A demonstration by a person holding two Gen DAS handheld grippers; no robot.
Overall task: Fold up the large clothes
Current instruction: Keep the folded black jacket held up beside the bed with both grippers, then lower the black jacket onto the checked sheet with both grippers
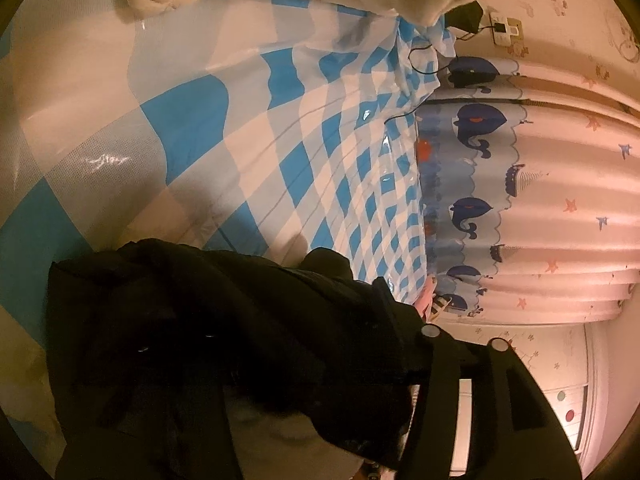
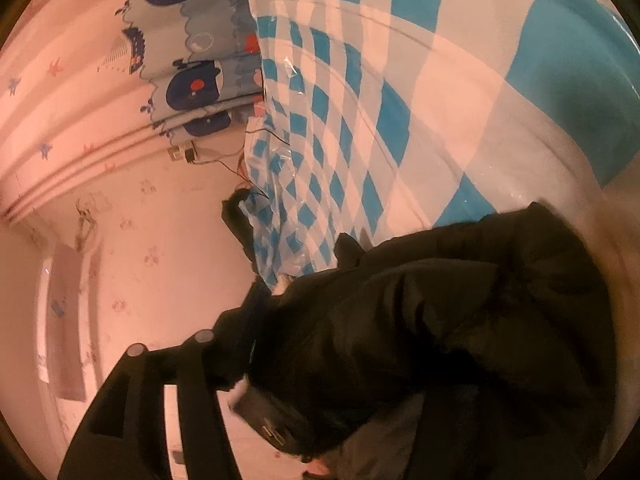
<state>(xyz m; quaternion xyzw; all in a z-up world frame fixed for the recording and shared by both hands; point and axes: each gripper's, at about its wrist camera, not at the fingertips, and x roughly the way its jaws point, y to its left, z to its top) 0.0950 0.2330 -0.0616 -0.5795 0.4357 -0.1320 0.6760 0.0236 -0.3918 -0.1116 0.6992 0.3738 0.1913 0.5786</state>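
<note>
Across checked sheet (image 1: 192,120), bunched black garment (image 1: 240,340), long axis unclear; fingers' state untellable.

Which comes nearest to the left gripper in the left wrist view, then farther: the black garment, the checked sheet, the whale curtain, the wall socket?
1. black garment, draped at the left gripper over its fingers.
2. checked sheet, spread just beyond the garment.
3. whale curtain, hanging past the sheet's far edge, right.
4. wall socket, top right corner, farthest.
</note>
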